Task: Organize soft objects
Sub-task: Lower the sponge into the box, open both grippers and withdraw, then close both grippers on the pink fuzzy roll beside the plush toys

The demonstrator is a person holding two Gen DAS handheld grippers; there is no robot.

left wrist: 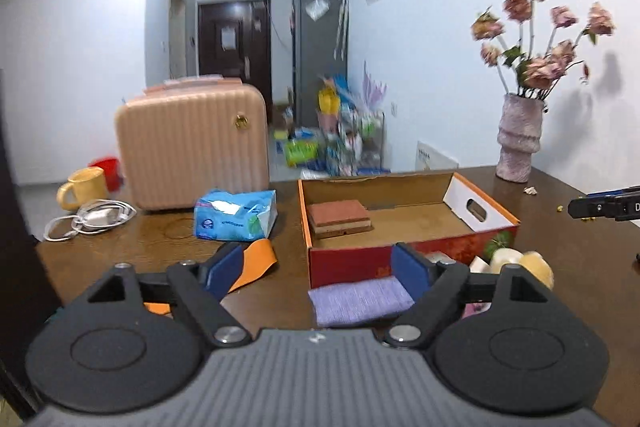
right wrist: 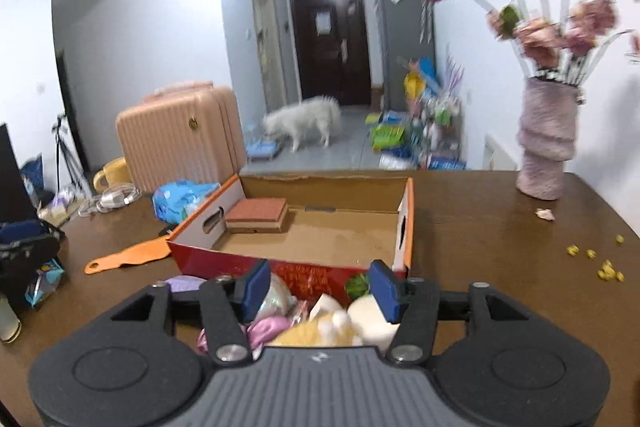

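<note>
An open cardboard box (left wrist: 404,259) with a red front wall and orange rim stands on the brown table. A red-brown sponge (left wrist: 340,217) lies in the box's far left corner (right wrist: 258,213). My left gripper (left wrist: 318,263) is open just before the box front, and a folded purple cloth (left wrist: 360,299) lies on the table under the gap, against no pad. My right gripper (right wrist: 322,285) hovers open over a pile of soft things (right wrist: 320,327) in white, yellow and pink before the box (right wrist: 304,273). Nothing is clamped in either one.
A pink suitcase (left wrist: 192,155), yellow mug (left wrist: 82,187), white charger cable (left wrist: 92,217) and blue tissue pack (left wrist: 236,215) stand left of the box. An orange scraper (right wrist: 128,257) lies nearby. A vase of flowers (right wrist: 546,143) and yellow crumbs (right wrist: 608,271) are at right. A white dog (right wrist: 304,125) stands on the floor.
</note>
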